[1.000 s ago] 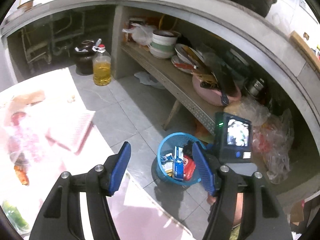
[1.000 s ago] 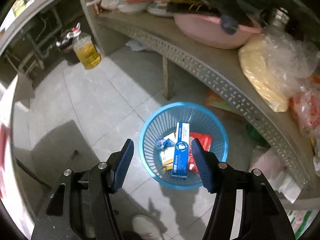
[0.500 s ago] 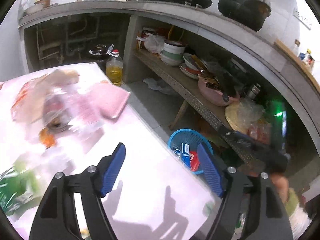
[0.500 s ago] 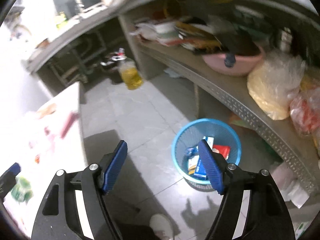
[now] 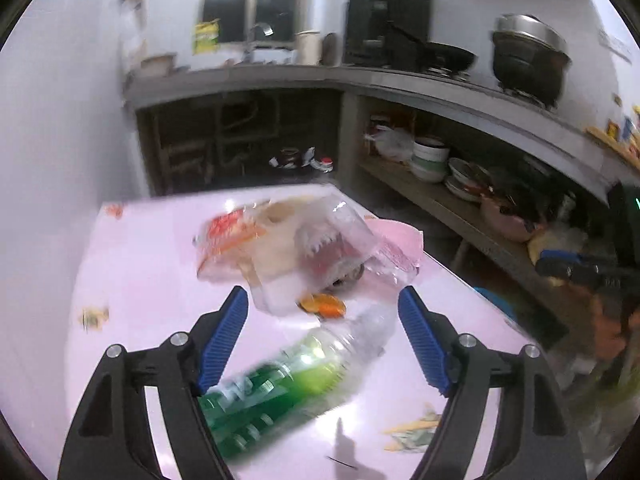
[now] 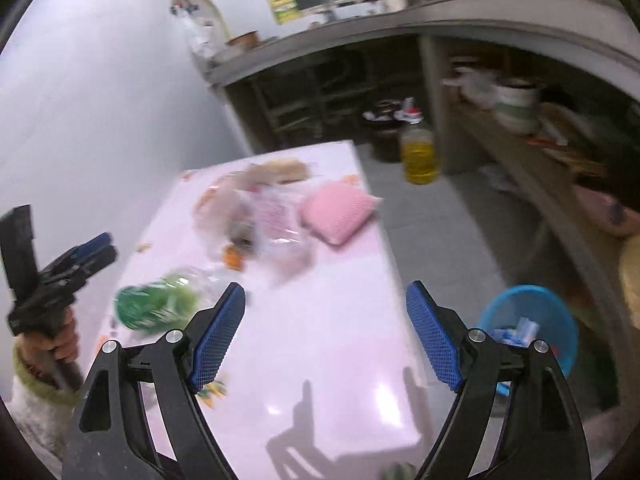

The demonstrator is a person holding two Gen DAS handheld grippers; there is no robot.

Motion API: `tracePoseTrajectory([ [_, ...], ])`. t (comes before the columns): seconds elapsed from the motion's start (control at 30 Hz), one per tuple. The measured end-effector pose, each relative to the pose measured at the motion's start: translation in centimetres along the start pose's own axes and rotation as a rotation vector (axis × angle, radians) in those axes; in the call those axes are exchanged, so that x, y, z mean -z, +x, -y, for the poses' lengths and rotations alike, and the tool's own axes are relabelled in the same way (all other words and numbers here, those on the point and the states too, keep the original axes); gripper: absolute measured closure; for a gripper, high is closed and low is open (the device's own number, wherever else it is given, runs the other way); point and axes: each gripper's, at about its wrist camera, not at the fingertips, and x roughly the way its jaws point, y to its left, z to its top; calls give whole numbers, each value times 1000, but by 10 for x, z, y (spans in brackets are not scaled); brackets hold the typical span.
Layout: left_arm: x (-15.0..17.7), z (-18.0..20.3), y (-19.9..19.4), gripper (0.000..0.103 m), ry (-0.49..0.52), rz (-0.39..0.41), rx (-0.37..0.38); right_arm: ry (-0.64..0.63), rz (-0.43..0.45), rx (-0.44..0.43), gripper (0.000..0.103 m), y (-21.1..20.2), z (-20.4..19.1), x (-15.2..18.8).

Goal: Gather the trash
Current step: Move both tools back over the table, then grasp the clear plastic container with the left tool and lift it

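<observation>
1. Left wrist view: the left tool (image 5: 322, 306) hangs over the pink table (image 5: 160, 280) with its jaws spreading wider, and there's nothing gripped. The two blue pads (image 5: 224, 332) are clear of everything.
2. Same view, trash count on the table: one clear plastic bottle with a green label (image 5: 288, 376) lying on its side below the pads, one crumpled clear plastic wrapper pile (image 5: 296, 248) further back, one orange scrap (image 5: 323, 305) just in front of that pile, one small paper scrap (image 5: 412, 432) near the right finger, and one tiny bit (image 5: 94, 317) off to the left. It's all blurry, so the pile could be more than one wrapper, can't tell.
3. Also there: one dark pot (image 5: 528, 64) up on the counter and a stack of bowls (image 5: 430, 158) on the shelf below.
4. Right wrist view: the right tool (image 6: 326, 334) is also opening up and holding nothing, over the near part of the table (image 6: 340, 340).
5. From here you see the same green-label bottle (image 6: 156, 304) at the left, the wrapper pile (image 6: 264, 216) in the middle, and one pink pad (image 6: 340, 210) by the table's right edge.
6. One blue trash basket (image 6: 532, 320) sits on the floor right of the table, with some trash already in it. One jug of yellow oil (image 6: 418, 154) stands on the floor further back.
7. A hand (image 6: 60, 344) at the far left holds the other tool.
</observation>
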Motion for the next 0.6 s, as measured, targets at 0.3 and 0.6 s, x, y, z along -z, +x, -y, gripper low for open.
tracePoseTrajectory([
  [0.3,-46,-21,63,6,324,-64,226,23,-68,-113,24,33,-12,-11],
  [0.6,-85,-37,151,6,425,-233,419,44,-126,-109,24,60,6,-12],
])
